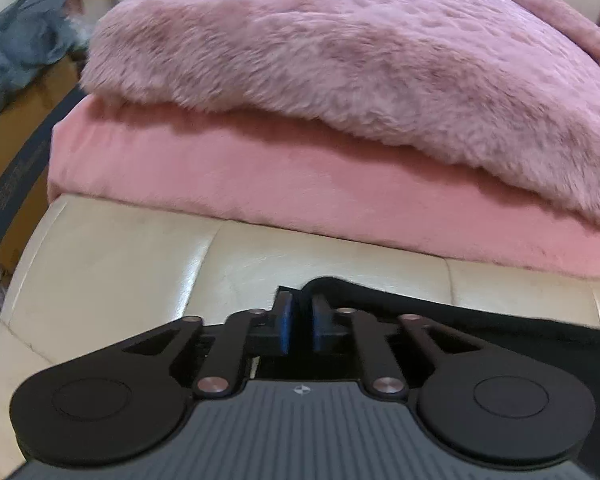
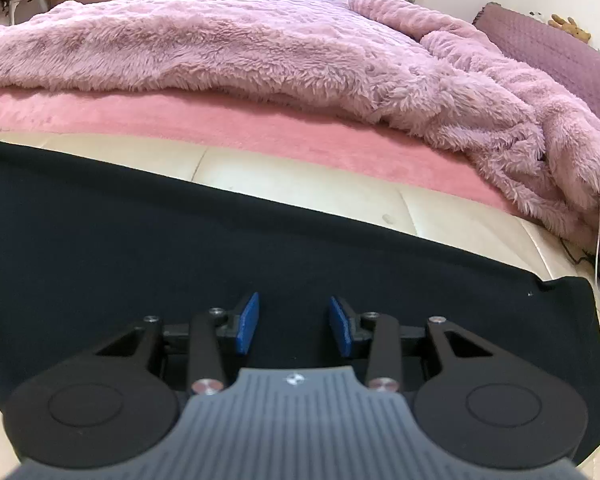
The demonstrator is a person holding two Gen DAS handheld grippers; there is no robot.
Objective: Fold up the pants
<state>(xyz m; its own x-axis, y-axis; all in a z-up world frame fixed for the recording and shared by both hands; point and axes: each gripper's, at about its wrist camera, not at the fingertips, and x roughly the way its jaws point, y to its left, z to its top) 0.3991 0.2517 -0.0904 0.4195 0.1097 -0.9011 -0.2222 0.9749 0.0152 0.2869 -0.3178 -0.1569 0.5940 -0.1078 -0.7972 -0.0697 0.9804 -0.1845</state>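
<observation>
Pants (image 2: pixel 140 248): we saw black fabric spread flat on the cream padded bench (image 2: pixel 300 184) at the near edge of the bed, running from the far left toward the near right, with a corner on the right lying close to the bench's end.
Left gripper (image 1: pixel 301 322): we found its blue pads (image 1: pixel 286 322) standing a narrow gap apart at the left edge of the pants; a bump of black cloth rose just beyond the tips, and we could not tell whether any cloth sat between the pads.
Right gripper (image 2: pixel 293 326): we saw its jaws parted over the middle of the dark cloth, pads clear of it, nothing pinched.
Bench: cream, seamed, bare to the left of the pants.
Pink sheet (image 2: pixel 220 128): it covered the mattress just beyond the bench.
Fluffy blanket (image 2: pixel 260 52): mauve, heaped farther back, spilling down on the right.
Cardboard box (image 1: pixel 16 152): it stood at far left beside the bed, blue-grey cloth (image 1: pixel 16 52) on top.
</observation>
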